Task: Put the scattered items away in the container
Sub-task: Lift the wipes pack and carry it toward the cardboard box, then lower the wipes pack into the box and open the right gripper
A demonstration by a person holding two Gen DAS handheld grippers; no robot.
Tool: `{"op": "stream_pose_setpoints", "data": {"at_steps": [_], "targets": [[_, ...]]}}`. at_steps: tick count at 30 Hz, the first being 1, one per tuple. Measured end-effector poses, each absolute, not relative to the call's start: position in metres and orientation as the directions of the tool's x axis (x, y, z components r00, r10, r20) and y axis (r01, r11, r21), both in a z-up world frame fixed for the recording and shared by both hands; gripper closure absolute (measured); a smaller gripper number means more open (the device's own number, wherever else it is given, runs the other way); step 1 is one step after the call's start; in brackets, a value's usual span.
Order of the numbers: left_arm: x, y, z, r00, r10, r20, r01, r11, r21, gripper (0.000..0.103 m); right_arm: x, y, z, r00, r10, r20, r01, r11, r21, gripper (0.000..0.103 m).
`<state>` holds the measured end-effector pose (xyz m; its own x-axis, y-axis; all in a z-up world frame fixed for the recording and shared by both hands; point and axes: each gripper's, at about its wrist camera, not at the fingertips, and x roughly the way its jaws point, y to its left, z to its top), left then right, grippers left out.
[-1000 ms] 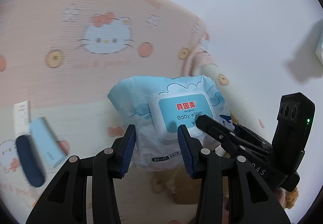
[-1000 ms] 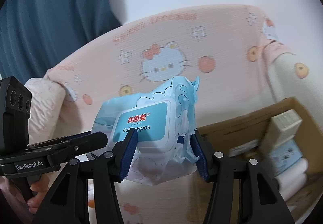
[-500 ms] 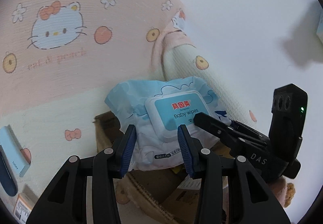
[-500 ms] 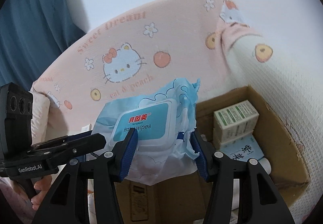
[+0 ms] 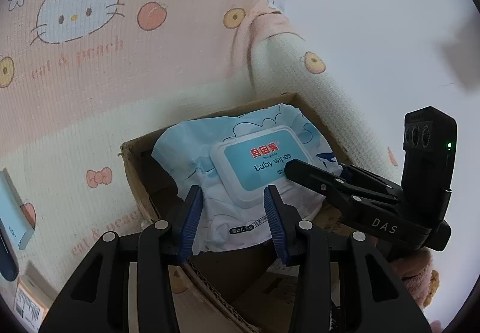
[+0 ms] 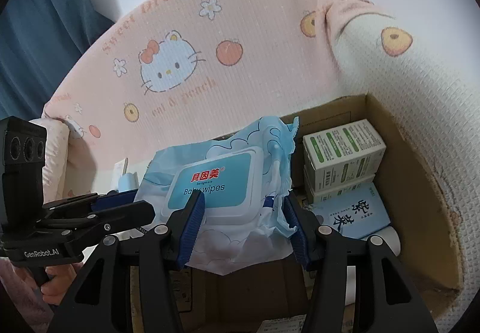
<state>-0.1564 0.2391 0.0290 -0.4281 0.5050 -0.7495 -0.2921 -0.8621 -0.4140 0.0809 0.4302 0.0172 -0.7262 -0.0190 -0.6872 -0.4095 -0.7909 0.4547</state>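
Beyond both your grippers, largest thing first:

Bed cover: the pink and cream waffle-weave cover (image 5: pixel 156 69) printed with cat faces and peaches fills everything behind and to both sides of your fingers.

Container: the open brown cardboard box (image 6: pixel 420 192) sits right below and ahead of both grippers, with its far wall against the cover.

Wipes pack: the soft pale-blue plastic pack of baby wipes (image 5: pixel 240 165) with a white and teal flip lid hangs over the box mouth, between your two grippers.

Left gripper: your left gripper (image 5: pixel 232 222) has its blue ribbed pads pressed on the pack's near edge, so it is gripping the pack.

Right gripper: your right gripper (image 6: pixel 244 228) clamps the pack's other end, one pad across the lid, the other on the crumpled side seal.

Boxed goods: two white and green cardboard cartons (image 6: pixel 342 153) are stacked inside the box to the right of your right gripper; a pale-blue packet with dark characters (image 6: pixel 357 213) lies just below them.

Loose items: a pale-blue slim box (image 5: pixel 15 213) lies on the cover, far left of your left gripper.
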Motion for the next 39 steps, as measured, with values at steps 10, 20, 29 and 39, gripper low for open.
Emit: {"op": "stream_pose_setpoints", "data": {"at_steps": [10, 20, 29, 39], "targets": [[-0.168, 0.240, 0.021, -0.403, 0.487, -0.775, -0.281, -0.872, -0.402, 0.057, 0.065, 0.436, 0.007, -0.700, -0.077, -0.710, -0.395, -0.786, 0.475, 0.052], [-0.173, 0.248, 0.014, -0.363, 0.446, -0.818, -0.281, -0.890, -0.360, 0.057, 0.046, 0.430, -0.020, -0.561, -0.167, -0.811, -0.391, -0.810, 0.437, 0.048], [-0.167, 0.256, 0.019, -0.353, 0.426, -0.833, -0.329, -0.890, -0.316, 0.055, 0.047, 0.424, -0.017, -0.472, -0.148, -0.869, -0.419, -0.829, 0.369, 0.047], [-0.160, 0.247, 0.023, -0.373, 0.470, -0.800, -0.358, -0.869, -0.343, 0.061, 0.033, 0.401, -0.026, -0.275, -0.207, -0.939, -0.399, -0.863, 0.308, 0.076]]}}
